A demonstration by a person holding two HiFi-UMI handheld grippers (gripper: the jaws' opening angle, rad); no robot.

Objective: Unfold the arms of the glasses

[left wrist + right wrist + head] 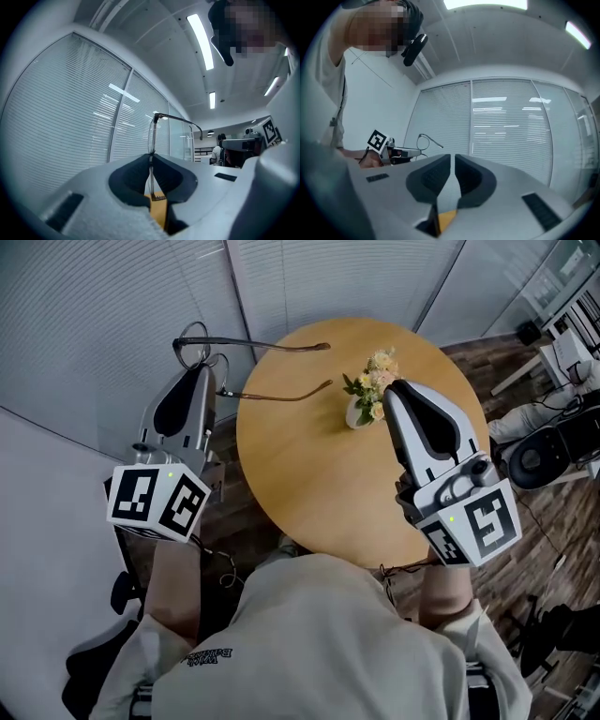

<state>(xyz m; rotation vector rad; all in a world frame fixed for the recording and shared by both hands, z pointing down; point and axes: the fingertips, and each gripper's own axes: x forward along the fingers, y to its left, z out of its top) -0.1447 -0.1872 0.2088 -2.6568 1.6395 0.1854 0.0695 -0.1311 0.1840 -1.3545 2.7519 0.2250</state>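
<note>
A pair of thin dark-framed glasses [281,346] hangs in the air at the round wooden table's [309,484] far left edge. Both arms stand unfolded and reach right over the tabletop. My left gripper [202,369] is shut on the front frame by a lens. In the left gripper view the glasses [152,133] stand upright between the pressed jaws of the left gripper [151,158]. My right gripper [394,388] hovers over the table's right half, apart from the glasses. The right gripper [453,157] shows only a thin slit between its jaws, with nothing in it.
A small white vase of flowers [368,390] stands on the table just left of the right gripper's tip. White blinds [112,324] line the far wall. A black chair base and cables [544,451] sit on the wooden floor at right.
</note>
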